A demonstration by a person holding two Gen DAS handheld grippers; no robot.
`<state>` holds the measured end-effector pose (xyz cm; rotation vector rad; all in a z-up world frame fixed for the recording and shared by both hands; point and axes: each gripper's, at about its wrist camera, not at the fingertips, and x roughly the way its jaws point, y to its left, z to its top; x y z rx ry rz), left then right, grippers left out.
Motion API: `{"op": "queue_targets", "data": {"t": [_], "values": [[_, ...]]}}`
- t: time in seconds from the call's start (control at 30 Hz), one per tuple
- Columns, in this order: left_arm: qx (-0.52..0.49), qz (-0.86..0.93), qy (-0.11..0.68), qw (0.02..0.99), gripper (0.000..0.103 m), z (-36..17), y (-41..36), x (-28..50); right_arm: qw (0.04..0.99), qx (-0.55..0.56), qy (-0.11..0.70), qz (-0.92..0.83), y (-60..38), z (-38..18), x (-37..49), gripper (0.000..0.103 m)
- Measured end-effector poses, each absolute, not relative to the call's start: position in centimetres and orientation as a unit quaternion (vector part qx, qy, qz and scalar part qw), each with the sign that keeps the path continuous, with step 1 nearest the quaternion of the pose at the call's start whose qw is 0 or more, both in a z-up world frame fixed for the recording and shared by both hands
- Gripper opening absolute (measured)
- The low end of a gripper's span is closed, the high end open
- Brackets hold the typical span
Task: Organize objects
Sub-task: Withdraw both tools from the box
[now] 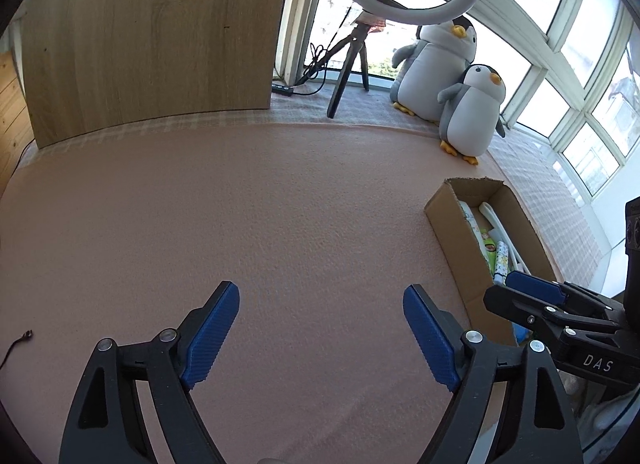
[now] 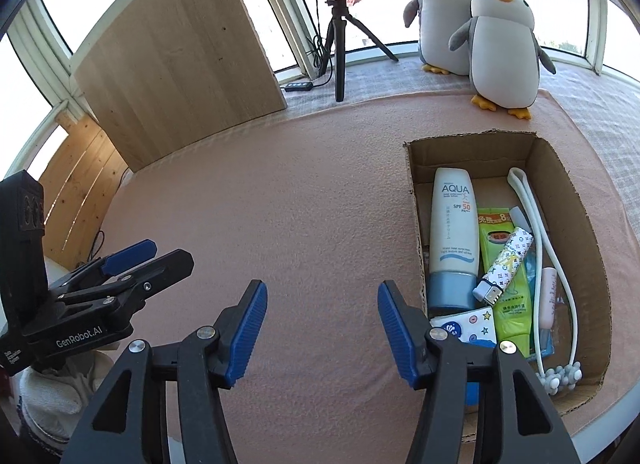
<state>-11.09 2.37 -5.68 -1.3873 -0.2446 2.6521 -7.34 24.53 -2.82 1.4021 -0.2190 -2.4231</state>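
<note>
Inside the brown cardboard box [image 2: 568,223] on the pink felt table [image 2: 300,203], the white sunscreen tube [image 2: 452,232] lies lengthwise, blue cap toward the camera, beside a green tube [image 2: 506,288]. Two plush penguins [image 2: 500,47] sit by bright windows. Both the left tongs [image 1: 320,328] and right tongs [image 2: 322,328] hang spread and empty, the box just right of them.

The white plastic tube with the blue cap [image 2: 452,240] carries "AQUA" and "SPF 50". The left gripper [image 2: 132,260] body reads "GenRobot.AI"; the right gripper [image 1: 532,288] body reads "DAS".
</note>
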Motion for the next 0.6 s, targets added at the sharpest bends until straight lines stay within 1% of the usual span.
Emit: {"op": "queue_targets", "data": {"t": [0.23,0.3,0.6], "values": [[-0.458,0.885,-0.080,0.032,0.087,-5.1,-1.4,-8.7,0.181,0.476,-0.064,-0.858,21.2,-2.5,-6.8,0.054],[-0.459,0.885,-0.079,0.020,0.088,-5.0,-2.3,-8.1,0.185,0.471,-0.063,-0.860,20.4,-2.4,-6.6,0.054],[-0.463,0.882,-0.090,0.009,0.089,-5.0,-4.7,-5.1,0.205,0.473,-0.042,-0.856,16.8,-2.5,-5.7,0.054]]}}
